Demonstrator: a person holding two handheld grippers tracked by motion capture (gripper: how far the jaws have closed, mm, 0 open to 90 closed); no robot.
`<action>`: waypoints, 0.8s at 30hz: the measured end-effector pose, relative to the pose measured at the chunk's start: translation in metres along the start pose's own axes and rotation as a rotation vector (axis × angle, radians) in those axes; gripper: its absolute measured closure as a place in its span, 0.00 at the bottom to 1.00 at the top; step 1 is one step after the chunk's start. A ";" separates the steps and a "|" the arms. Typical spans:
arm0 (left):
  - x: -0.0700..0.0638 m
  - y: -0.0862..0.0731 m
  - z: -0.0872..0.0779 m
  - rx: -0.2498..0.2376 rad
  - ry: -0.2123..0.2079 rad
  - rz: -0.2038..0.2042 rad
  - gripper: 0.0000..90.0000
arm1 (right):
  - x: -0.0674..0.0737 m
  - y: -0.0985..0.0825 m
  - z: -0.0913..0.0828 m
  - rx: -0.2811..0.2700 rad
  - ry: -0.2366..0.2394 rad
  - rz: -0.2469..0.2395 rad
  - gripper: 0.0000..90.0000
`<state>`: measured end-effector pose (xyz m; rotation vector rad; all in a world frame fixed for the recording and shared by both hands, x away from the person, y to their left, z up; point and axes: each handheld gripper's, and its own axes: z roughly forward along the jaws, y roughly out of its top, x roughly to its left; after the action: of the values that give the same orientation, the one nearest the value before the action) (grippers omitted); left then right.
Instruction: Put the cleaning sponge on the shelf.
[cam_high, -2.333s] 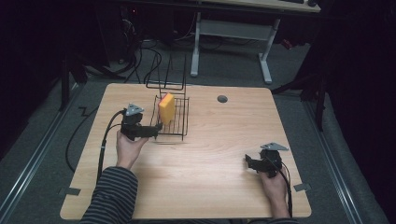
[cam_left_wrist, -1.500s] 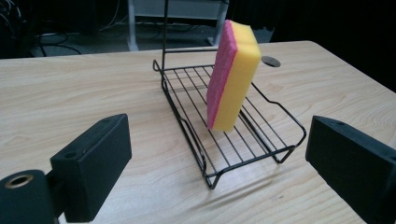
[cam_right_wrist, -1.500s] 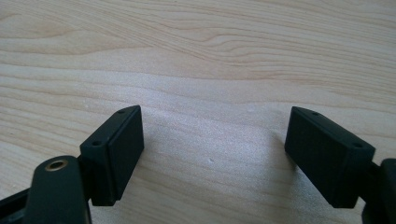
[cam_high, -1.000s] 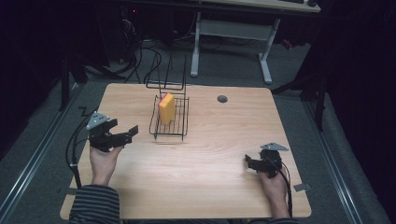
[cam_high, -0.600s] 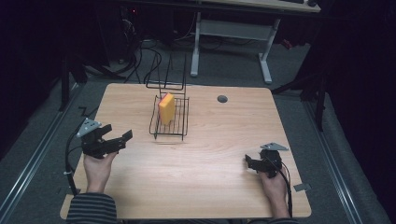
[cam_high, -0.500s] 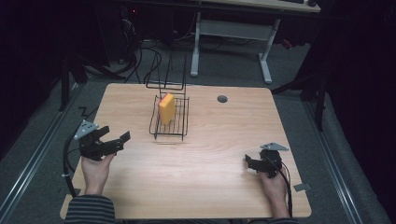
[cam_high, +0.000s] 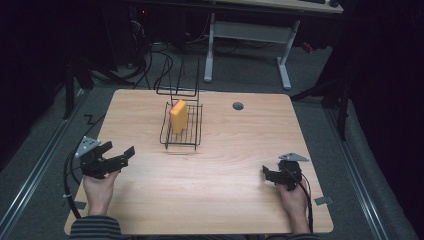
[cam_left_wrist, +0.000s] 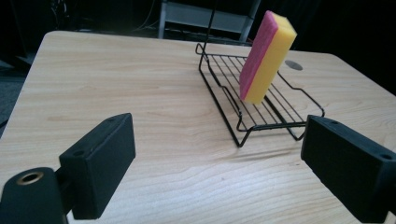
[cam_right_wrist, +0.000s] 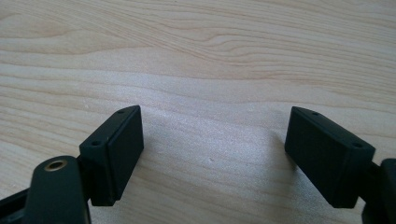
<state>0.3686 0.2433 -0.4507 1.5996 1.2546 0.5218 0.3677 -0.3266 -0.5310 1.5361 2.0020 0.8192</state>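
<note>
Sponge (cam_high: 178, 116): yellow body with a pink face, stood on end inside the wire rack (cam_high: 181, 131), leaning toward the rack's tall back; in the left gripper view the sponge (cam_left_wrist: 266, 56) had its pink face turned toward the camera's left and its lower end rested on the rack's (cam_left_wrist: 252, 109) grid floor.

Wire rack: black, low-sided, with an upright looped back at its far end; sat on the tabletop (cam_high: 220, 165) in the far left-centre area, near the far edge but not touching it.

Tabletop: pale wood grain, rounded corners. A small dark round grommet (cam_high: 238, 106) lay right of the rack, well apart from it. Open wood ran across the whole near half and the right side; the widest free stretch lay between the two grippers.

Left gripper (cam_high: 118, 156): held just inside the left edge, well apart from the rack, raised off the wood and pointed toward the table's middle. Jaws spread wide with nothing between them; in its own view the left gripper (cam_left_wrist: 224, 163) framed the rack and sponge farther off. Left hand (cam_high: 99, 185) gripped it from beneath, striped sleeve (cam_high: 95, 229) at the near edge, cable looping off the left side.

Right gripper (cam_high: 267, 175): low over the wood near the right near corner, pointed left. Jaws parted, holding nothing; its own view showed the right gripper (cam_right_wrist: 212, 154) over bare grain. Right hand (cam_high: 292, 196) lay behind it, wrist toward the near edge.

Floor (cam_high: 45, 150): grey carpet around the table.
</note>
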 end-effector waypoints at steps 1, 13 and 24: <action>0.000 -0.001 0.000 0.002 0.000 -0.001 0.12 | 0.000 0.000 0.000 -0.001 0.001 -0.003 0.22; -0.001 -0.016 0.013 0.040 -0.010 -0.022 0.12 | 0.000 0.000 0.000 -0.001 0.000 -0.004 0.22; 0.001 -0.024 0.019 0.079 -0.006 -0.020 0.13 | 0.000 0.000 0.000 -0.001 0.000 -0.004 0.22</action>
<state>0.3725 0.2351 -0.4798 1.6517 1.2998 0.4593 0.3674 -0.3266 -0.5311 1.5313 2.0040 0.8182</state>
